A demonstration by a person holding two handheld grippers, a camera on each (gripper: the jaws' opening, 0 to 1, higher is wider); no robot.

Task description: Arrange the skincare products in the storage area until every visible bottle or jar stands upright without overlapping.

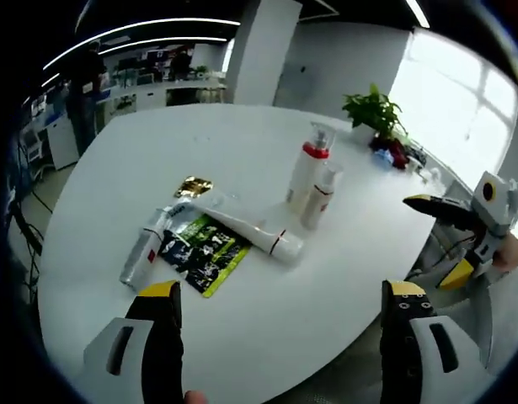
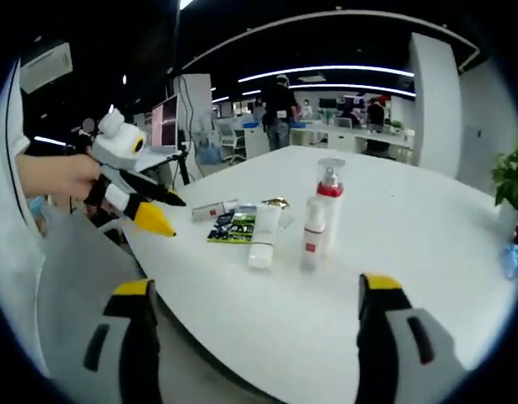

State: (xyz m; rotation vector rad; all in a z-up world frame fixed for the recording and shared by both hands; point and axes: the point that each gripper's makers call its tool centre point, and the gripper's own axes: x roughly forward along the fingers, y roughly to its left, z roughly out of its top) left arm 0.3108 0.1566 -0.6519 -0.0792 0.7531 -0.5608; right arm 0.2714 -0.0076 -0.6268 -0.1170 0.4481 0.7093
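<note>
On the white round table, a tall pump bottle with a red collar and a smaller white bottle stand upright, side by side. A white tube lies flat in front of them, and a grey tube lies flat further left. Between the tubes lies a green and black packet, with a gold packet behind it. My left gripper is open and empty, short of the table edge. My right gripper is open and empty too. The right gripper view has the pump bottle, small bottle and white tube.
A potted plant stands at the table's far edge, with small items beside it. The right gripper shows open at the table's right side, and the left gripper sits in a hand. People and desks fill the office behind.
</note>
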